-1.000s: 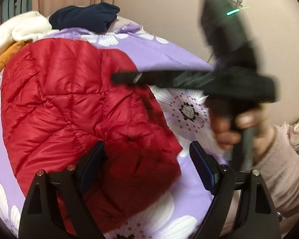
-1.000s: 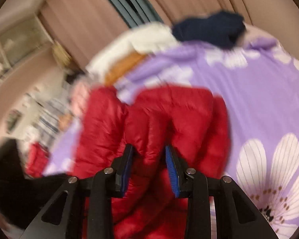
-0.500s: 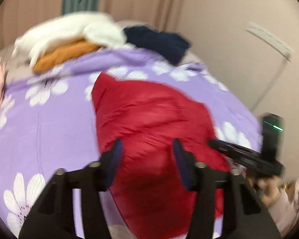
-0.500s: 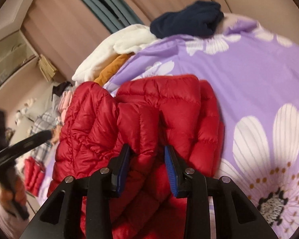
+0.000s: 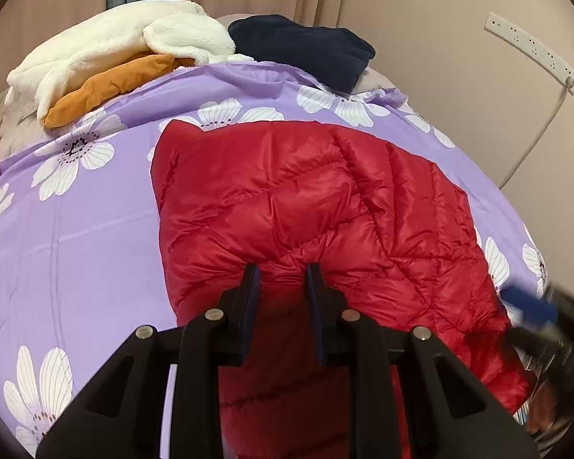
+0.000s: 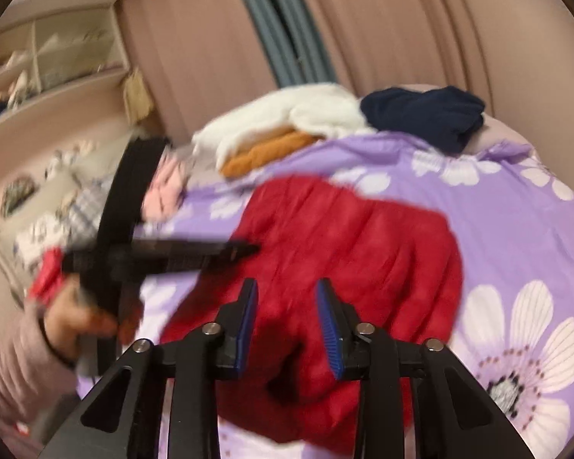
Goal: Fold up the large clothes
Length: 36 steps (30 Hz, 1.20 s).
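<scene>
**Red jacket partly folded, both grippers on its near edge**

While the red puffy jacket [image 5: 306, 206] lies in the middle of the purple flowered bed [image 5: 95, 237], I am only part way through the fold. The jacket is already doubled into a thick, roughly square shape, but it looks lumpy and its near end hangs toward me.

My left gripper [image 5: 281, 283] has just been closing, and it now pinches a fold of the jacket at the near edge. My right gripper [image 6: 287, 306] has also been closing a little, with red cloth between its jaws, but the picture is too blurry to tell if it really grips.

Beyond the jacket, at the far end of the bed, sit a white fluffy garment [image 5: 126, 46], an orange one [image 5: 107, 88] and a navy one [image 5: 302, 49].

I think one more fold and some smoothing are left.
</scene>
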Available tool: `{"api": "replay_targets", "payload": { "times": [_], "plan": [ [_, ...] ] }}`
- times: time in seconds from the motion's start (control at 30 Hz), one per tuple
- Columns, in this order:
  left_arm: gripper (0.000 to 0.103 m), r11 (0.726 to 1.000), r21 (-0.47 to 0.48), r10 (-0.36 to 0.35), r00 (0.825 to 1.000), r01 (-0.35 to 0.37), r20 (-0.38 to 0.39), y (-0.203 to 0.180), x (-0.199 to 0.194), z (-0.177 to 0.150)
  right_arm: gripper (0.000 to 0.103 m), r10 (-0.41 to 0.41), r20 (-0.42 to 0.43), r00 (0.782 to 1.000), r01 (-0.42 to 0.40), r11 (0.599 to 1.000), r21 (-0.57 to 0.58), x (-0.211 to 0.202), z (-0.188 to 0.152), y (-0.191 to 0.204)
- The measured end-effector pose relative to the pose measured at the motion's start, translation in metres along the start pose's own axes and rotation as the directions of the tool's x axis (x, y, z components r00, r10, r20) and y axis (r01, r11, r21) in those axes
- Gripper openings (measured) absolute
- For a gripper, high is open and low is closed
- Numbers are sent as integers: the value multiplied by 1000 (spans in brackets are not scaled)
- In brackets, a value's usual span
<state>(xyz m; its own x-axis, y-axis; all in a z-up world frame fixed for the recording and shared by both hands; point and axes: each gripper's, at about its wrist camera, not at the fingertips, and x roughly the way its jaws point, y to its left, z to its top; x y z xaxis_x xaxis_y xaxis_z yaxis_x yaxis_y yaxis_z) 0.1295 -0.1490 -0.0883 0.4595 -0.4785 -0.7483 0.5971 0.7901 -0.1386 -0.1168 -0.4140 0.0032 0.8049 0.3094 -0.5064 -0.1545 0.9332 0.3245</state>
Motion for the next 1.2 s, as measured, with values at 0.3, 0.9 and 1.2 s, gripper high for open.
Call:
{"api": "replay_targets", "payload": {
  "times": [0.3,0.9,1.2],
  "plan": [
    [23,998,64,7,1000,-6,-21,-10,12,-3,22,-77,-113,991,80,997,22,30,-44,-22],
    [33,996,-10,-88,996,88,-2,-18,-49,-62,22,-76,-72,995,82,993,87,16,-48,-20],
    [45,997,20,-74,997,74,-21,-30,-35,-71,23,-104,58,993,98,989,111,-12,-17,-20]
  ]
}}
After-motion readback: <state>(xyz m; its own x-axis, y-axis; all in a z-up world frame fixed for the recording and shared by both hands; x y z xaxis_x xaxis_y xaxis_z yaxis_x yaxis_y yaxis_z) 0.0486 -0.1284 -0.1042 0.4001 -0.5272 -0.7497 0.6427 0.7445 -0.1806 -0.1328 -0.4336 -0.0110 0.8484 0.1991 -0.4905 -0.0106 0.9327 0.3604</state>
